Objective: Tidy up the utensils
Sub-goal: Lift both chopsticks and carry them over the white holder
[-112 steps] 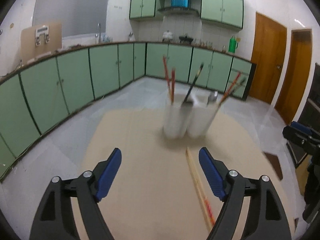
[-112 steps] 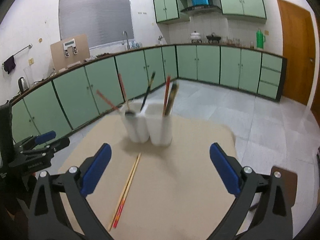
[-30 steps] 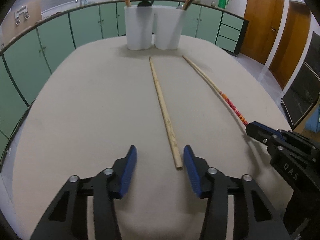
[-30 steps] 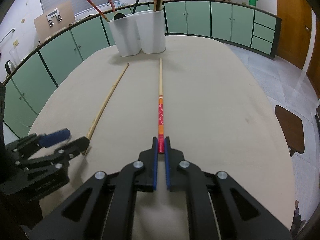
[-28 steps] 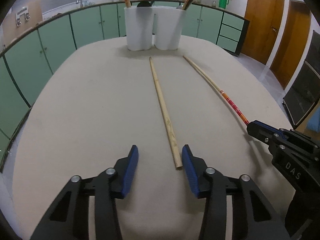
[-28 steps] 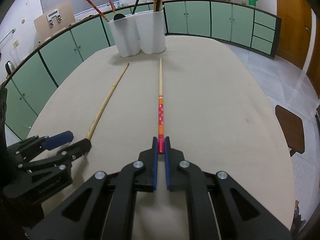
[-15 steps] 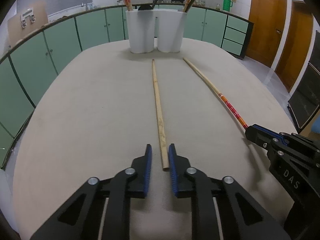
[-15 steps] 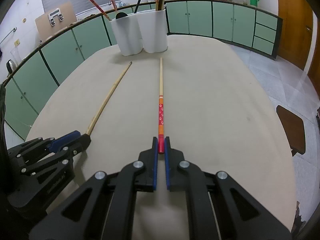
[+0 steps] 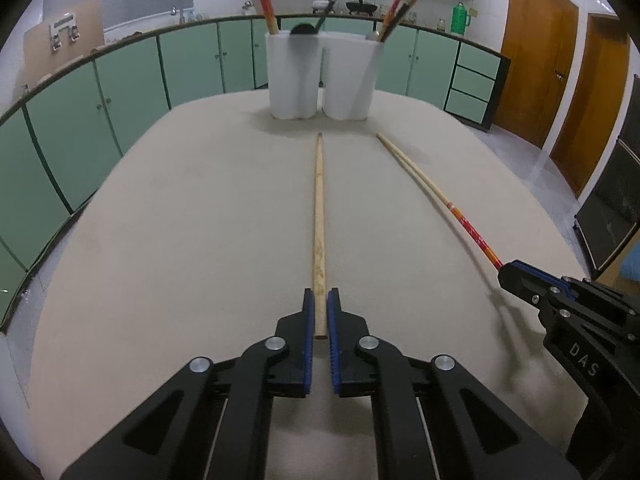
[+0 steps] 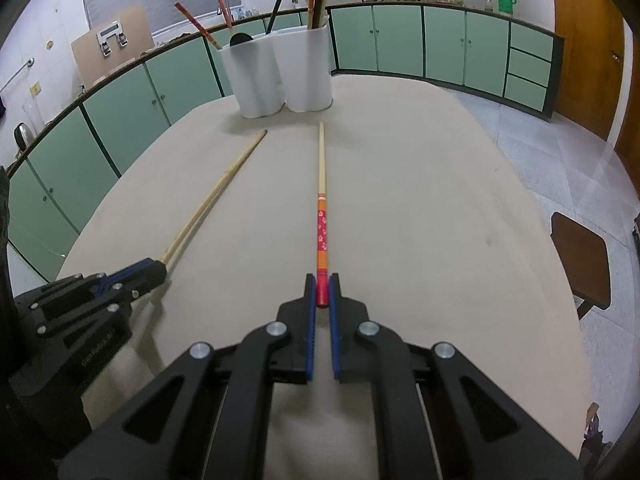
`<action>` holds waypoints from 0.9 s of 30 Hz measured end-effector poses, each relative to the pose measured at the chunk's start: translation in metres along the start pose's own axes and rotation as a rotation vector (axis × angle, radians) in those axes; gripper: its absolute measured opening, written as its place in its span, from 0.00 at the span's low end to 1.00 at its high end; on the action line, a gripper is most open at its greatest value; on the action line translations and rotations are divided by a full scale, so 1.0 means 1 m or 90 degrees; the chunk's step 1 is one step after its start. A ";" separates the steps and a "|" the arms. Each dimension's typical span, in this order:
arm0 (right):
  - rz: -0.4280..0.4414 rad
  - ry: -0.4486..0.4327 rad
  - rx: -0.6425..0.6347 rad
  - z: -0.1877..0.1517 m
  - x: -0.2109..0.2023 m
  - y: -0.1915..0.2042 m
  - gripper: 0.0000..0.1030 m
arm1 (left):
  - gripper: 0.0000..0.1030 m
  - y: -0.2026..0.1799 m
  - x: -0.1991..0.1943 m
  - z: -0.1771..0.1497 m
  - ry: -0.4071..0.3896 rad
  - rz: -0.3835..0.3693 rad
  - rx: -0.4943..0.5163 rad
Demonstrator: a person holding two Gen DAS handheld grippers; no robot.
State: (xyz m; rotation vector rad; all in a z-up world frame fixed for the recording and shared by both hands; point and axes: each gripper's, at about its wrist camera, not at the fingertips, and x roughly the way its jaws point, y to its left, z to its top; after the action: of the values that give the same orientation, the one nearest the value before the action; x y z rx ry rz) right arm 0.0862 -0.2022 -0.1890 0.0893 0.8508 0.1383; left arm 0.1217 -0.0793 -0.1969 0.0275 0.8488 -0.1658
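Two long chopsticks lie on the beige table [image 9: 180,240]. My left gripper [image 9: 320,300] is shut on the near end of the plain wooden chopstick [image 9: 319,216], which points toward the white utensil holder [image 9: 320,76]. My right gripper [image 10: 322,286] is shut on the red end of the red-patterned chopstick [image 10: 321,216], also pointing at the holder [image 10: 280,76]. The right gripper shows at the right of the left wrist view [image 9: 508,274], and the left gripper at the left of the right wrist view [image 10: 154,270]. The holder's two cups hold several chopsticks and a black ladle.
Green kitchen cabinets [image 9: 120,92] ring the room behind the table. A brown stool [image 10: 580,260] stands on the tiled floor right of the table. Wooden doors [image 9: 532,52] are at the far right.
My left gripper has moved forward and closed its jaws on the wooden chopstick's near end. My right gripper has stayed shut on the red-patterned chopstick throughout.
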 end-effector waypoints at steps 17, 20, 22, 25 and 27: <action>0.011 -0.057 -0.003 0.033 -0.040 0.000 0.05 | 0.07 0.013 -0.055 0.047 -0.096 -0.002 0.001; 0.016 -0.069 -0.004 0.044 -0.049 0.000 0.05 | 0.07 0.015 -0.065 0.061 -0.119 -0.006 0.004; 0.022 -0.077 -0.009 0.054 -0.054 0.000 0.05 | 0.07 0.016 -0.070 0.070 -0.130 -0.007 0.008; 0.027 -0.091 -0.018 0.070 -0.063 0.000 0.05 | 0.07 0.017 -0.078 0.083 -0.149 -0.011 0.014; 0.032 -0.099 -0.024 0.082 -0.069 0.000 0.05 | 0.07 0.017 -0.083 0.094 -0.164 -0.014 0.020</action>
State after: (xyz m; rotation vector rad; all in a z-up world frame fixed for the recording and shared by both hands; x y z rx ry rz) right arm 0.1033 -0.2145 -0.0841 0.0853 0.6910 0.1915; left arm 0.1404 -0.0598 -0.0732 0.0262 0.5889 -0.1982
